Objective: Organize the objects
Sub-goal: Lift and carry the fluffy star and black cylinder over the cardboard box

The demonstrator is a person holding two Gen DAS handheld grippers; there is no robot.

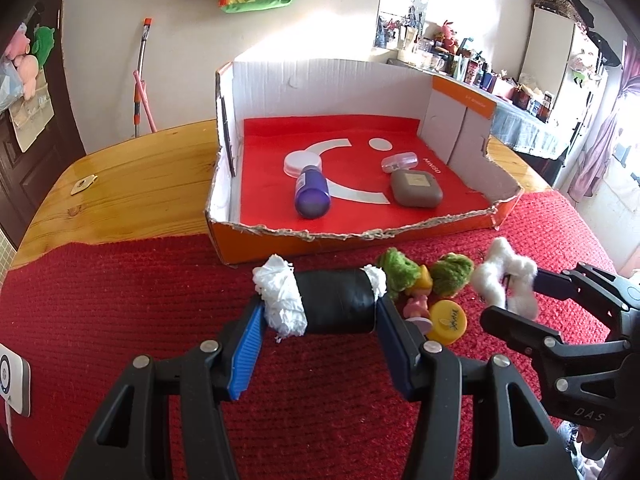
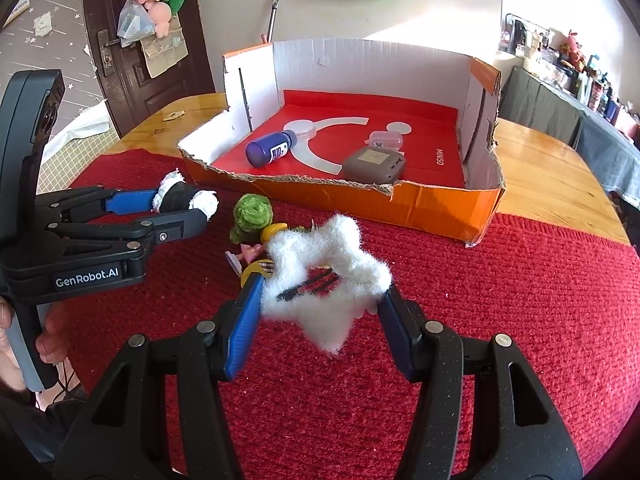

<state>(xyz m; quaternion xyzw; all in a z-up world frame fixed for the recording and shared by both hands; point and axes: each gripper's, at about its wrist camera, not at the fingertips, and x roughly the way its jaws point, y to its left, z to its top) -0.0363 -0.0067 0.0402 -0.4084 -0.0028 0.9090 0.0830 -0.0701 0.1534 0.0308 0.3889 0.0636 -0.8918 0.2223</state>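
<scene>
My left gripper (image 1: 320, 320) is shut on a black roll stuffed with white tissue (image 1: 324, 300), held above the red mat; it also shows in the right wrist view (image 2: 184, 198). My right gripper (image 2: 320, 308) is shut on a fluffy white star-shaped hair clip (image 2: 328, 276), also seen in the left wrist view (image 1: 508, 280). Between them on the mat lie green fuzzy toys (image 1: 420, 276), a small pink figure (image 1: 416, 308) and a yellow cap (image 1: 448, 320). The orange cardboard box (image 1: 360, 236) ahead holds a purple bottle (image 1: 312, 192), a brown case (image 1: 416, 188) and a clear small case (image 1: 400, 162).
The box has tall white walls (image 2: 360, 64) at back and sides and a low torn front edge. The red knitted mat (image 2: 520, 300) covers the near half of a wooden table (image 1: 140, 184). A white device (image 1: 12, 376) sits at the mat's left edge.
</scene>
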